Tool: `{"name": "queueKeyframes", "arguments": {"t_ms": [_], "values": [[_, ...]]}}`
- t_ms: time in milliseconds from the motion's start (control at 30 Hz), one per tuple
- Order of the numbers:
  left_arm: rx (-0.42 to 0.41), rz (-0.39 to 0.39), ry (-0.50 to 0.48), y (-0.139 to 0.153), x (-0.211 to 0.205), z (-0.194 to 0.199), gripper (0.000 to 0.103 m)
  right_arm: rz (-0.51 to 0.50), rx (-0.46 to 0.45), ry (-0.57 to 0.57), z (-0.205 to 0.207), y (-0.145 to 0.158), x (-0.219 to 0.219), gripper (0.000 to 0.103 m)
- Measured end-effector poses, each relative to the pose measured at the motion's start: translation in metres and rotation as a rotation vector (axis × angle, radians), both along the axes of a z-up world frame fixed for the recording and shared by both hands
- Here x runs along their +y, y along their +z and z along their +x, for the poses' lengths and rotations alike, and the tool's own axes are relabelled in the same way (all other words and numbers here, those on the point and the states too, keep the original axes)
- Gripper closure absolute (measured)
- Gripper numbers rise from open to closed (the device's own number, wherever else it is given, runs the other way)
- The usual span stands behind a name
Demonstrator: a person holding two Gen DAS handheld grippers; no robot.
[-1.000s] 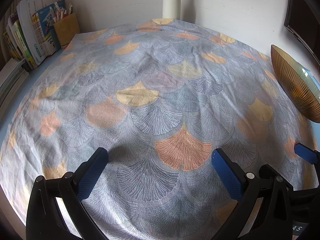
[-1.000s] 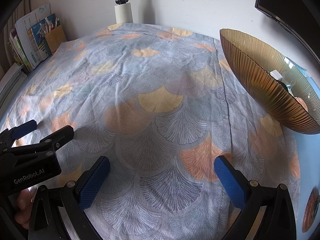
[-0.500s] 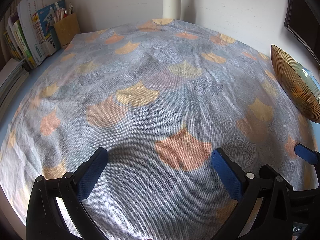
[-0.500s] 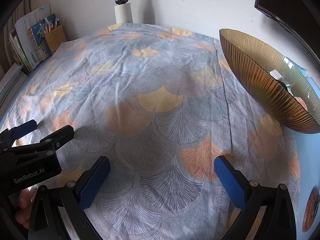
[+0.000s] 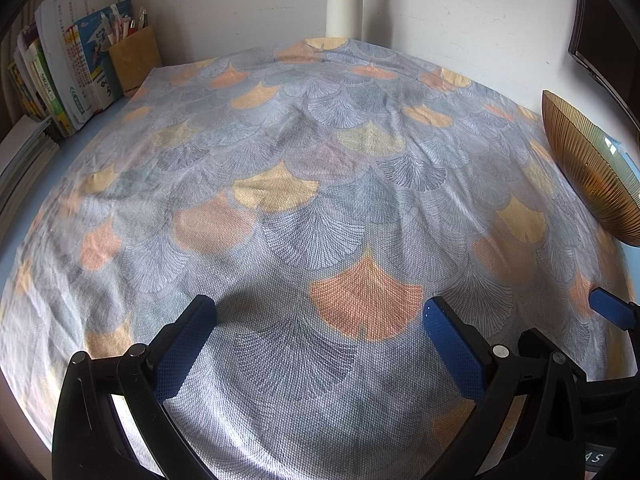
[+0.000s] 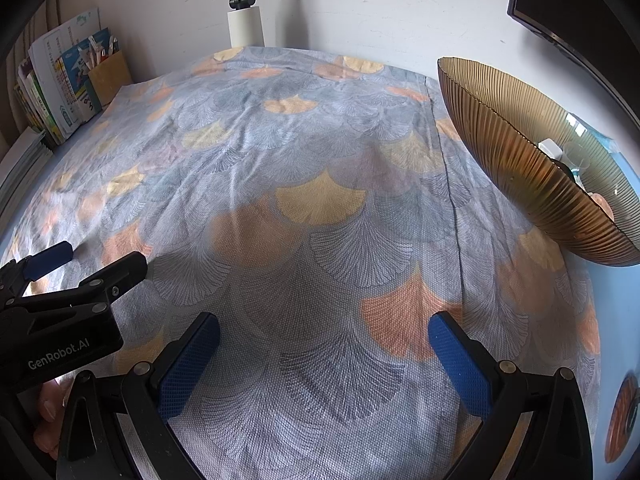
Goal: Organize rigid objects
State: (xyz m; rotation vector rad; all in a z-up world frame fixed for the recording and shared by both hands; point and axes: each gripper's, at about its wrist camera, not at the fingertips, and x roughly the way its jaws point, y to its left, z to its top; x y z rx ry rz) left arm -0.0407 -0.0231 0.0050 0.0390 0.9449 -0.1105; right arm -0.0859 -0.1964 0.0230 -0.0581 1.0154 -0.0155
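A ribbed amber glass bowl [image 6: 532,168] stands at the right side of the cloth-covered table [image 6: 304,152]; small items lie inside it, one white [image 6: 549,148]. The left wrist view catches the same bowl [image 5: 588,172] at its right edge. My left gripper [image 5: 318,320] hovers open over the patterned cloth [image 5: 300,200], nothing between its blue pads. My right gripper [image 6: 324,336] is also open and empty, low over the cloth, well short of the bowl. The left gripper [image 6: 52,260] shows at the left of the right wrist view.
Books [image 5: 60,76] and a brown pen holder [image 5: 134,58] stand at the back left corner. A white pole [image 5: 344,8] rises at the back edge by the wall. A dark screen [image 6: 576,4] hangs at the upper right. An orange round object [image 6: 620,416] lies at the right edge.
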Motion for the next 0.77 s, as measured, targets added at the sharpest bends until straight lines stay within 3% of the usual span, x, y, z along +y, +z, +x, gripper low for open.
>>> {"name": "queueKeyframes", "arguments": {"t_ms": [767], "values": [[-0.001,-0.001,-0.004,-0.0001,0.0007,0.0016,0.000,0.000,-0.001,-0.002,-0.0004,0.0002,0.0005,0.000]]}}
